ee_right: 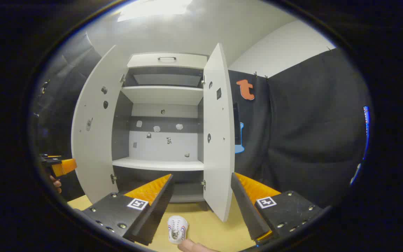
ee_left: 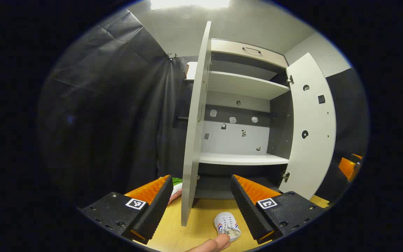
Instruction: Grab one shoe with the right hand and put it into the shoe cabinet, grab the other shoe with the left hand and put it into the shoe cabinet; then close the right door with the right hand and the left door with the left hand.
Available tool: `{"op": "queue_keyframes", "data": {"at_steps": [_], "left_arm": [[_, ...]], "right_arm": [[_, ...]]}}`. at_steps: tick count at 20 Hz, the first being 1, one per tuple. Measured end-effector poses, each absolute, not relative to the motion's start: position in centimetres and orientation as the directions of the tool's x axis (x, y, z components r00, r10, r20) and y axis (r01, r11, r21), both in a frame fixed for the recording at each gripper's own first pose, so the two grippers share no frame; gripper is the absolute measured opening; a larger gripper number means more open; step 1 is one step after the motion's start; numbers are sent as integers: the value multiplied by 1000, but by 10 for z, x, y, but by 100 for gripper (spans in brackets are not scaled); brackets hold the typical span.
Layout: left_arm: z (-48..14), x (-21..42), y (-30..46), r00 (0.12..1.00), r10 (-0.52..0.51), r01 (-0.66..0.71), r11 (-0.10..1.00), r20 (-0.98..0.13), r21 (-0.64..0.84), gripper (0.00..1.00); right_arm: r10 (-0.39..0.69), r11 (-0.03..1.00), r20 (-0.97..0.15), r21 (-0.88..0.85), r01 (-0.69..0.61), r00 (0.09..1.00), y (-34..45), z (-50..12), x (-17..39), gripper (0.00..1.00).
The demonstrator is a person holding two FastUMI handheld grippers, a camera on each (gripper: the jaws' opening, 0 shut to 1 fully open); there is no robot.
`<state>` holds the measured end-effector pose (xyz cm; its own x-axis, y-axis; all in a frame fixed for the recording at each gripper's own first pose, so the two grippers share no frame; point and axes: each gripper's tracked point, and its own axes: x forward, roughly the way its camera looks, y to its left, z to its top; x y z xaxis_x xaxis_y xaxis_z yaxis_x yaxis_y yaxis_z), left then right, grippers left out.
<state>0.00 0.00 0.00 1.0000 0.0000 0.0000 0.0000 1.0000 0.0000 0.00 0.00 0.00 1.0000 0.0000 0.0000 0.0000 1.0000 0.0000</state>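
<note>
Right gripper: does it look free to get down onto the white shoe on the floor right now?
Probably yes. The right gripper is open, and the shoe lies on the floor between its fingers, nothing lying over it. A fingertip sits just beside the shoe.

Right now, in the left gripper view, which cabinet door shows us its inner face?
The right door, at the right of the cabinet: its broad inner face with hinge holes faces the camera. The left door stands edge-on as a thin strip.
</note>
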Motion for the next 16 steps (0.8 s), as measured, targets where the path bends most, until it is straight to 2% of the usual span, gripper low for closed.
{"op": "queue_keyframes", "data": {"at_steps": [8, 12, 15, 16], "left_arm": [[12, -10, 5, 1000, -10, 10, 1000, -15, 3, 100], [36, -17, 9, 994, 38, -44, 997, 99, 61, 99], [46, -19, 17, 969, 134, -185, 949, 207, 255, 97], [50, -17, 7, 969, 118, -177, 945, 218, 274, 97]], "right_arm": [[-3, 1000, -11, 11, 3, 1000, -3, 5, -9, 96], [-15, 1000, 20, 8, 14, 1000, -17, 18, -13, 96], [-1, 1000, 21, 4, 1, 1000, -15, 19, -11, 96], [3, 1000, 23, -1, -3, 1000, -14, 19, -10, 96]]}}
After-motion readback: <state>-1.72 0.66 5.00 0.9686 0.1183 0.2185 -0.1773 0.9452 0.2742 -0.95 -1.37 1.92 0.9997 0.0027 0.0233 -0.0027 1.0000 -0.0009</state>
